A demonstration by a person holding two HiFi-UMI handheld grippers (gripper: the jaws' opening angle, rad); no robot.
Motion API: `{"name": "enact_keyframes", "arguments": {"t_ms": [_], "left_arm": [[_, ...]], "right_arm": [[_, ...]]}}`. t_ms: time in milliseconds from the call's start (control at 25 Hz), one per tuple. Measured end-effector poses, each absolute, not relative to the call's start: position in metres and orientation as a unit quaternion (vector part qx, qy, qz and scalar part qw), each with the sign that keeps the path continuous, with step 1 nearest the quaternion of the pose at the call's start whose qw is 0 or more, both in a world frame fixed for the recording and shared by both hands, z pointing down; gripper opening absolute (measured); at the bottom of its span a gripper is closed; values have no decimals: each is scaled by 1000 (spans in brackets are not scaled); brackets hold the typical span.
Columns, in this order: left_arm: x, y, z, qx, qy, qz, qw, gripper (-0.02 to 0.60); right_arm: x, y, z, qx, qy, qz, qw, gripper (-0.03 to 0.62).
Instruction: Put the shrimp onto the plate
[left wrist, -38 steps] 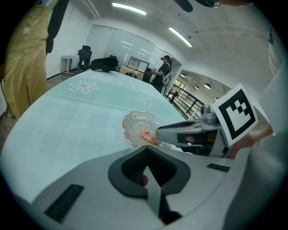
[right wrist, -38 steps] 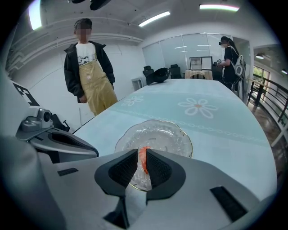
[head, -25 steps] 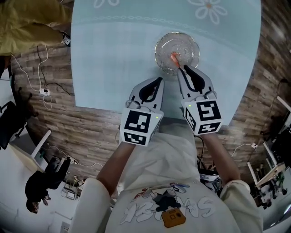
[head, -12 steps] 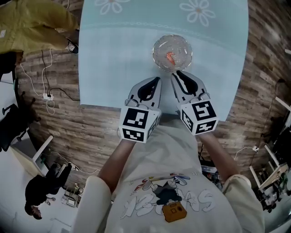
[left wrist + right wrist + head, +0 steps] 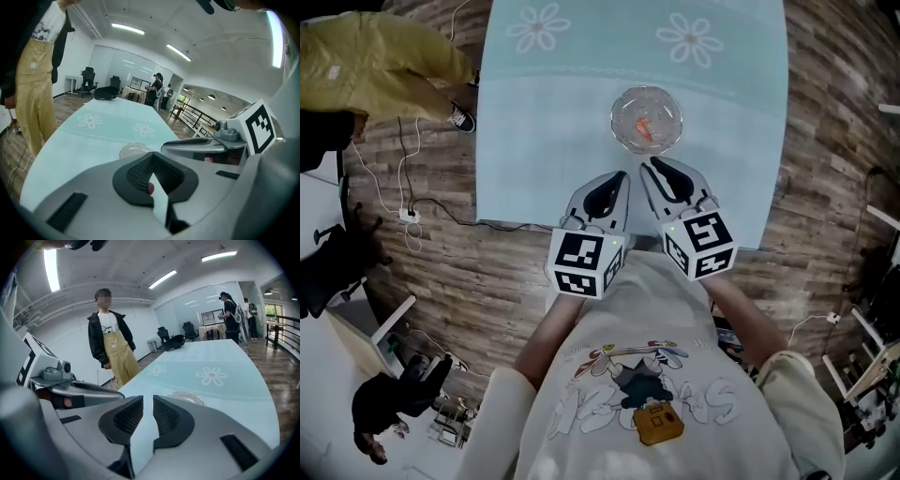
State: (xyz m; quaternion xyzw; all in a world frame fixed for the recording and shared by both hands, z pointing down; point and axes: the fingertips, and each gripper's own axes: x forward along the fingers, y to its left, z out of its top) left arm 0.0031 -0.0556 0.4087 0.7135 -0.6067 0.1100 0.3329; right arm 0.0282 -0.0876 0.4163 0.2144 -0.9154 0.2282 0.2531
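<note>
While the shrimp (image 5: 643, 127) is lying inside the plate (image 5: 667, 101), roughly at its middle, neither gripper is touching it. The shrimp is looking like a small orange curl. The plate is clear round glass with a bumpy, cut-looking texture, sitting on a smooth pale teal cloth (image 5: 544, 122). Two white daisy prints (image 5: 537, 26) are showing on the cloth on the far side of the plate.

The left gripper (image 5: 619, 175) is hanging on the near side of the plate, a bit to its left and clear of the rim. In the left gripper view its black ribbed pads (image 5: 138, 174) are meeting at the tips, so it's clenched with nothing pinched there. A tiny reddish spot (image 5: 150, 189) is showing low in the wedge behind the tips, can't tell what it is.

The right gripper (image 5: 649, 165) is sitting just on the near side of the plate, tips close to the rim. Its pads are standing a narrow slit apart with only cloth showing through, so it's released and empty.

Both grippers are smooth grey plastic, each carrying a black-and-white marker cube (image 5: 581, 262).

Counting: one shrimp, one plate, two grippers, two daisies.
</note>
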Motion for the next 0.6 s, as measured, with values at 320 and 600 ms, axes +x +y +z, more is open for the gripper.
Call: {"name": "enact_keyframes", "arguments": {"t_ms": [320, 600], "left_arm": [[10, -45, 386, 723, -604, 114, 315, 8], [13, -43, 362, 741, -600, 112, 280, 8]], "right_arm": [[37, -77, 396, 222, -918, 227, 237, 67], [44, -67, 379, 221, -918, 245, 221, 67]]}}
